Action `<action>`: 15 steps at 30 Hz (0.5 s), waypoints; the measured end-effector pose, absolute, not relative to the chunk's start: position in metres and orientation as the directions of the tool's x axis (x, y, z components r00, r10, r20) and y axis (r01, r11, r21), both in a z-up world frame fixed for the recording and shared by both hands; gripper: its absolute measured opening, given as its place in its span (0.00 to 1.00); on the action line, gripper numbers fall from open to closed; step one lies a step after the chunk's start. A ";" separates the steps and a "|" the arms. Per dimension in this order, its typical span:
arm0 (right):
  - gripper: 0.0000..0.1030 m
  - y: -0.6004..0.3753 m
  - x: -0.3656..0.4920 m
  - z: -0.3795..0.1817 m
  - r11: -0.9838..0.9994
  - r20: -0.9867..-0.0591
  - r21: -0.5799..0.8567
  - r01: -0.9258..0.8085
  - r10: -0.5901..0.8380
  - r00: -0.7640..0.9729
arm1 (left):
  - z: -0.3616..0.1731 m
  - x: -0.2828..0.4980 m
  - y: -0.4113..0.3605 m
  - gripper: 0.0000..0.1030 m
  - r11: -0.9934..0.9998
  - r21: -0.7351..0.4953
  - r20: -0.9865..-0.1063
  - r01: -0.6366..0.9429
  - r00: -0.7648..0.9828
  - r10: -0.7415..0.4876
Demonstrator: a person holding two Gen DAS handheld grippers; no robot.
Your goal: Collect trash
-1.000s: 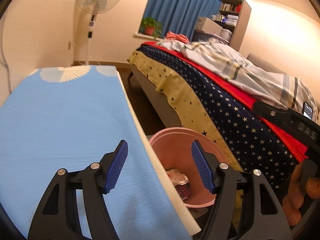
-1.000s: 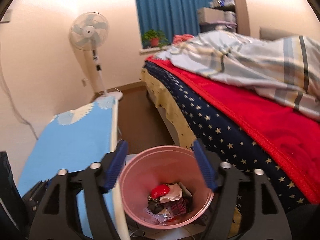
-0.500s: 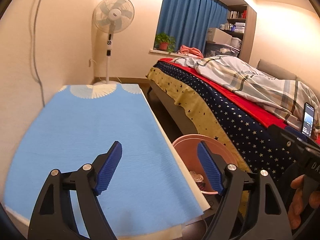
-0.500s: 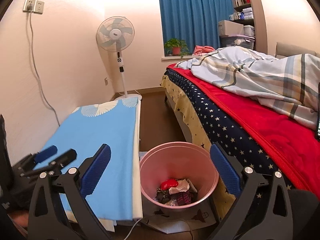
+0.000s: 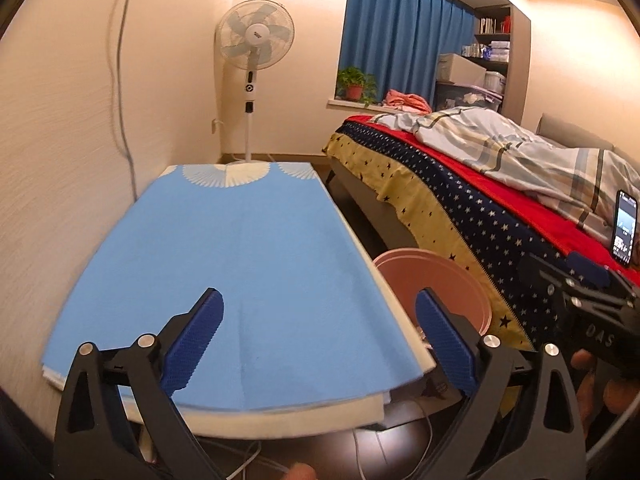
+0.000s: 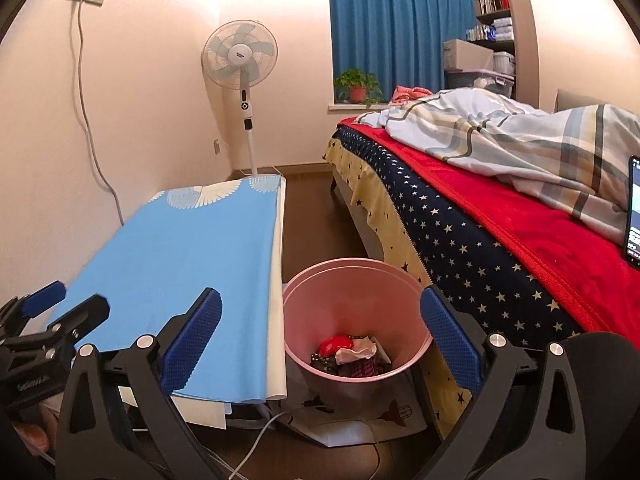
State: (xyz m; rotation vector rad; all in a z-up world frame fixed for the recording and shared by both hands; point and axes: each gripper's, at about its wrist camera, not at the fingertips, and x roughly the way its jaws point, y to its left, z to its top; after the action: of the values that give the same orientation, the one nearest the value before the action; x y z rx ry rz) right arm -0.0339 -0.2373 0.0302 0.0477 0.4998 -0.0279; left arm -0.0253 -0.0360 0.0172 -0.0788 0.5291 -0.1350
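Both grippers pulled back, jaws just widened — pink bin [image 6: 352, 280] beside table edge [image 6: 278, 280]

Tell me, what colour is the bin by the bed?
Pink; the bin shows best in the right wrist view.

Counter cover [image 5: 240, 264] sky blue, white fan motifs at far end. Bin [image 6: 352, 296] pink. Bedspread [image 6: 460, 240] navy with pale stars, yellow starred hem; blanket [image 6: 520, 216] red. Duvet [image 6: 540, 140] pale plaid. Curtain [image 6: 392, 28] blue. Tongs pads [image 6: 192, 336] blue.
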 end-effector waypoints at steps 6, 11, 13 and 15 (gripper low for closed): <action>0.95 -0.230 -0.031 0.021 0.999 -0.488 0.026 0.046 -0.028 0.873 | 0.008 -0.028 -0.027 0.91 0.992 -0.113 -0.514 0.060 0.851 -0.110; 0.95 -0.223 -0.026 0.015 0.999 -0.501 0.014 0.036 -0.024 0.865 | -0.002 -0.020 -0.019 0.91 0.994 -0.105 -0.527 0.008 0.847 -0.063; 0.95 -0.222 -0.025 0.013 0.999 -0.503 0.011 0.037 -0.027 0.864 | -0.005 -0.017 -0.014 0.91 0.994 -0.112 -0.535 -0.009 0.843 -0.053; 0.95 -0.221 -0.023 0.011 0.999 -0.509 0.015 0.040 -0.027 0.860 | -0.006 -0.017 -0.011 0.91 0.993 -0.121 -0.537 -0.017 0.842 -0.051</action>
State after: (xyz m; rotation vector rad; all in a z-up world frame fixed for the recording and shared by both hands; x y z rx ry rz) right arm -0.0226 -0.2212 0.0114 0.0258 0.5341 -0.0349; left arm -0.0167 -0.0113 -0.0063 -0.1225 0.5698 -0.0178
